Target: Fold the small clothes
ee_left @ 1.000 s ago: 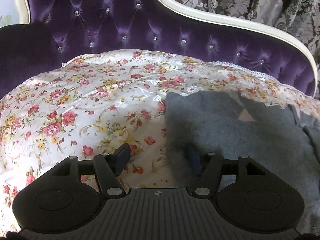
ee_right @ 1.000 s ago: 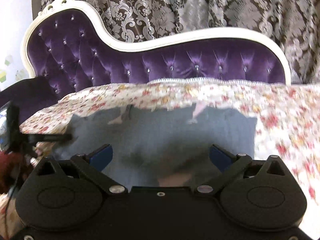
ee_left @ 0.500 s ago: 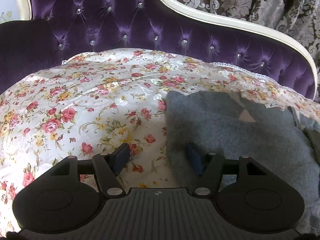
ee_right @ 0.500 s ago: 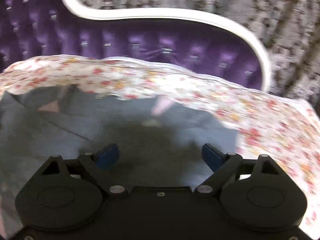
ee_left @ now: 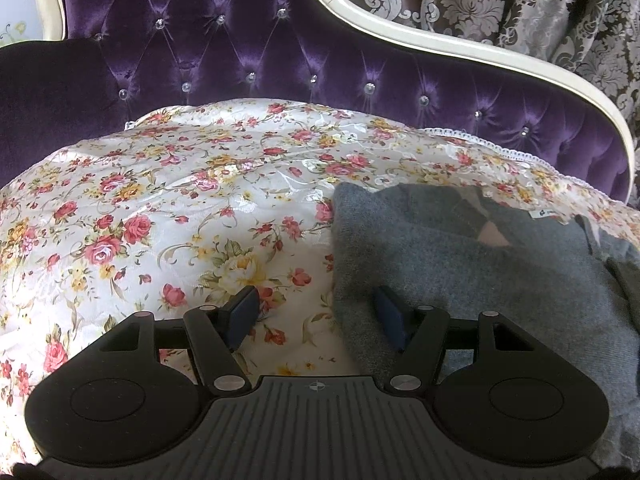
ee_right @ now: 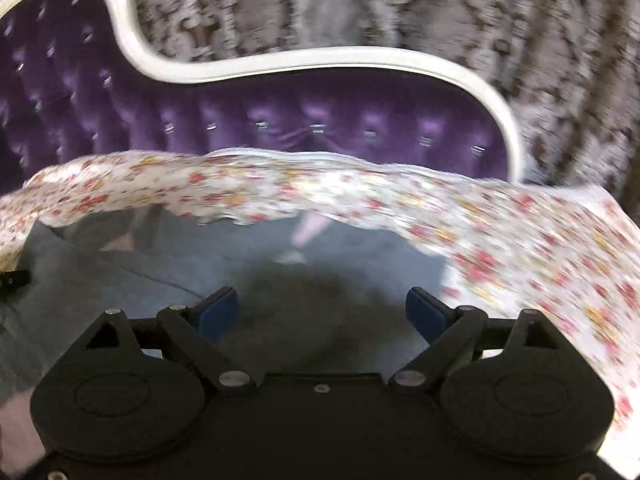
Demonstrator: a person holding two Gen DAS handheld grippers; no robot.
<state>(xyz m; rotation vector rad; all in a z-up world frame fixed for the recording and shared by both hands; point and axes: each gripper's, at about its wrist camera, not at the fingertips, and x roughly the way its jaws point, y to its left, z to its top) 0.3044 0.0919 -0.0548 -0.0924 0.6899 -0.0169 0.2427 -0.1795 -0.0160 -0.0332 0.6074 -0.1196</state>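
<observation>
Grey fuzzy knit garment (ee_left: 472, 276) lies flat on the white quilted cover printed with red and yellow roses (ee_left: 168, 216), which is spread over the seat of the purple button-tufted velvet sofa with a cream curved frame (ee_left: 248, 36). In the left wrist view the garment fills the right half of the lower frame; its left edge runs down the middle.

Left gripper (ee_left: 316, 316): jaws apart, straddling that left edge, one blue pad over the floral cover, the other over grey knit. Pads not pressing anything. Judgement: placed there to take the side edge for a fold inward.

Right gripper (ee_right: 320, 312): jaws wide apart, a little less wide than a second ago, having just been closing slightly. Only flat grey cloth shows between them, none gripped. It hangs over the lower centre of the garment. Judgement: probably lining up on the opposite side.

View differences:
- Left view is sharp; shows a small white label (ee_left: 542, 213) at the garment's far edge, upper right, and a pinkish patch (ee_left: 492, 236) near it.
- Right view is motion-blurred; shows the garment's right edge (ee_right: 442, 276) against the cover, and the patterned grey damask curtain (ee_right: 360, 4) across the top.
</observation>
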